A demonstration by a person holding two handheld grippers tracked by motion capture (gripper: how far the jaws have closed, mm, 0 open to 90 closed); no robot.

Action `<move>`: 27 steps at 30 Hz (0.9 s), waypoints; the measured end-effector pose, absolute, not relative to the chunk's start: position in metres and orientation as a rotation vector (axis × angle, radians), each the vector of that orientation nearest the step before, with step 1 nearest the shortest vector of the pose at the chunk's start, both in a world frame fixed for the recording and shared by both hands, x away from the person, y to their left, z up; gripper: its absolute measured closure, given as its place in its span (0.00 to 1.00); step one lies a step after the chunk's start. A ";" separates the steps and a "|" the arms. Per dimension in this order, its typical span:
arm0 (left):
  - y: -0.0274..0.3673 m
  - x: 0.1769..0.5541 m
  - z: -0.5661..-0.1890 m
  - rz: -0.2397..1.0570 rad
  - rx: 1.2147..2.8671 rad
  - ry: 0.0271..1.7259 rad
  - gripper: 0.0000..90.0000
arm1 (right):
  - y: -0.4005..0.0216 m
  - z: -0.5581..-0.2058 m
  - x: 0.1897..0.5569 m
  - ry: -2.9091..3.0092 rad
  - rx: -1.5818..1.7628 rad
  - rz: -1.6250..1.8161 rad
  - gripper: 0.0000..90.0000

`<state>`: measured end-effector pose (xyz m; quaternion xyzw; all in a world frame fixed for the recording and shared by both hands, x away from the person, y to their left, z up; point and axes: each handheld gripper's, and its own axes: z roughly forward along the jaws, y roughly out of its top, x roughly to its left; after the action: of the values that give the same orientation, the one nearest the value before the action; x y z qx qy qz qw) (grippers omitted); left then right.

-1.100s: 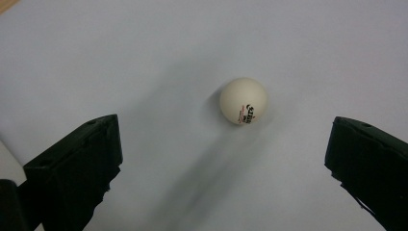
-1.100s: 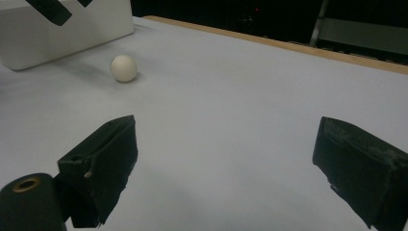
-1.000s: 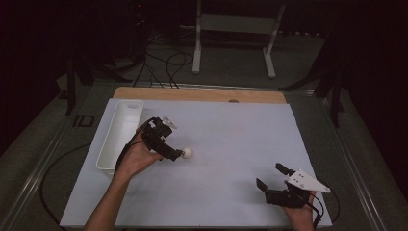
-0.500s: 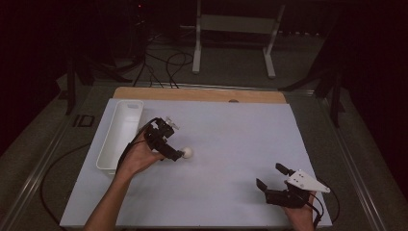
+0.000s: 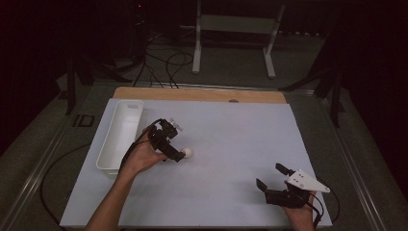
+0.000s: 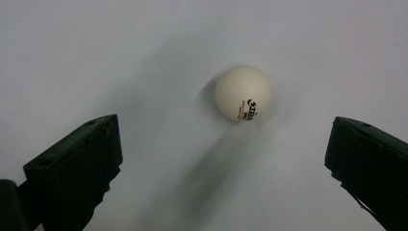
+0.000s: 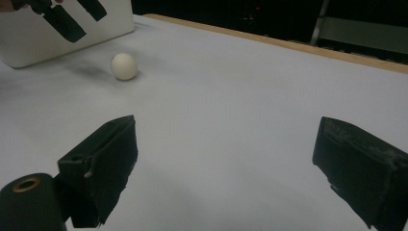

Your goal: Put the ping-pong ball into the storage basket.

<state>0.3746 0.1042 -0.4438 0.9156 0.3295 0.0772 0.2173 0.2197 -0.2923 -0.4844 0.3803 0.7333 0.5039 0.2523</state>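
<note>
You have a table (image 5: 240,192) covered by a white sheet, with a white ball (image 5: 187,152) and a white tray (image 5: 120,132) lying directly on it.

White tray (image 5: 109,150) at white mat (image 5: 231,130) left edge; wooden strip (image 5: 202,95) beyond; metal stand (image 5: 231,29) behind table.

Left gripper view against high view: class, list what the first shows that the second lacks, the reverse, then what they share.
The left gripper view alone shows the red and black print on the ball. The high view alone shows the white tray, the wooden table edge, the right hand-held gripper and the floor cables. Both show the ball on the white mat and the open left hand-held gripper.
</note>
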 end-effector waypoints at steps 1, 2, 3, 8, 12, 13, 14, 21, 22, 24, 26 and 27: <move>0.103 0.375 -0.444 0.214 2.540 0.908 0.00 | -0.292 -0.484 0.220 1.995 1.033 1.369 0.09; 0.103 0.375 -0.444 0.214 2.540 0.908 0.00 | -0.292 -0.484 0.220 1.995 1.033 1.369 0.09; 0.102 0.375 -0.445 0.210 2.540 0.910 0.00 | -0.292 -0.484 0.220 1.994 1.034 1.370 0.09; 0.099 0.377 -0.446 0.206 2.544 0.905 0.00 | -0.292 -0.484 0.220 1.995 1.033 1.369 0.09; 0.096 0.379 -0.448 0.202 2.549 0.900 0.00 | -0.293 -0.484 0.220 1.990 1.038 1.371 0.09; 0.096 0.379 -0.448 0.202 2.550 0.900 0.00 | -0.293 -0.484 0.220 1.990 1.039 1.372 0.09; 0.095 0.380 -0.448 0.203 2.550 0.898 0.00 | -0.293 -0.484 0.220 1.990 1.039 1.371 0.09; 0.090 0.382 -0.449 0.200 2.560 0.889 0.00 | -0.293 -0.484 0.220 1.994 1.033 1.370 0.09; 0.089 0.383 -0.449 0.196 2.558 0.888 0.00 | -0.293 -0.484 0.220 1.994 1.033 1.370 0.09; 0.088 0.384 -0.450 0.195 2.560 0.883 0.00 | -0.293 -0.484 0.220 1.993 1.034 1.371 0.09; 0.086 0.385 -0.451 0.191 2.562 0.884 0.00 | -0.293 -0.484 0.220 1.994 1.034 1.370 0.09; 0.086 0.386 -0.452 0.190 2.566 0.882 0.00 | -0.293 -0.484 0.220 1.994 1.033 1.370 0.09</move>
<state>0.3856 0.0855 -0.4517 0.9225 0.3170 0.0683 0.2094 0.2198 -0.2930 -0.4844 0.3798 0.7334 0.5039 0.2529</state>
